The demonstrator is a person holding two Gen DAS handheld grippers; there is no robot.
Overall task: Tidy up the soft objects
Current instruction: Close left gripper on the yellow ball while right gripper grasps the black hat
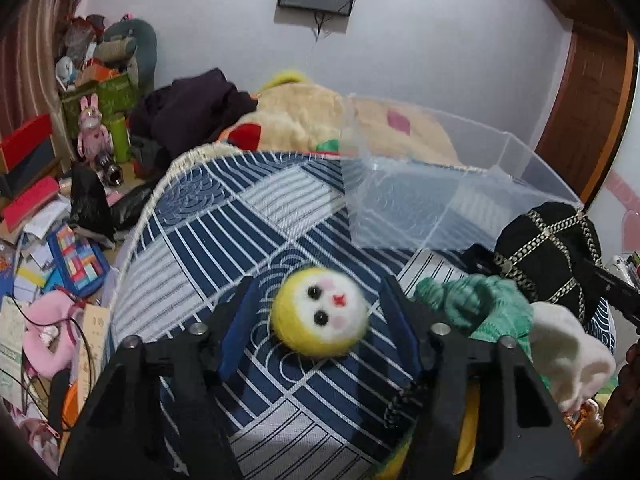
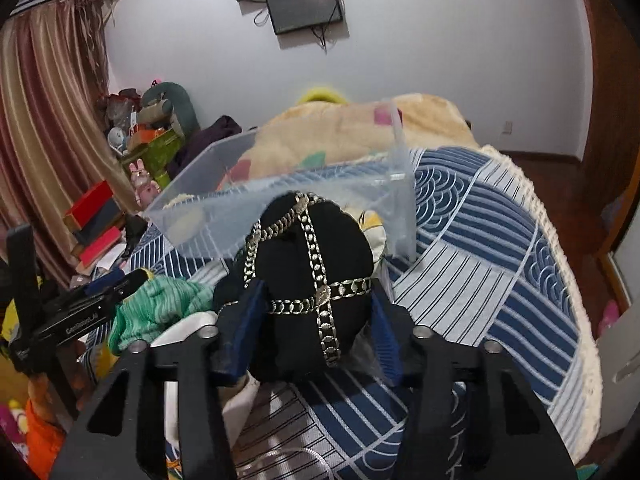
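A yellow plush ball with a white face (image 1: 320,318) lies on the blue patterned bed cover (image 1: 224,232), between the spread fingers of my open left gripper (image 1: 318,316). My right gripper (image 2: 316,312) is shut on a black soft object with gold chain trim (image 2: 312,264), which also shows in the left wrist view (image 1: 548,248). A clear plastic bin (image 1: 440,184) stands on the bed beyond both; it also shows in the right wrist view (image 2: 288,204). A green knitted item (image 1: 476,304) and a white soft item (image 1: 568,356) lie to the right of the ball.
A cream blanket (image 1: 304,116) and dark clothes (image 1: 192,108) lie at the bed's far end. The floor at left holds boxes, books and toys (image 1: 48,248). The left gripper shows at the left of the right wrist view (image 2: 72,312). The bed edge curves at right (image 2: 560,264).
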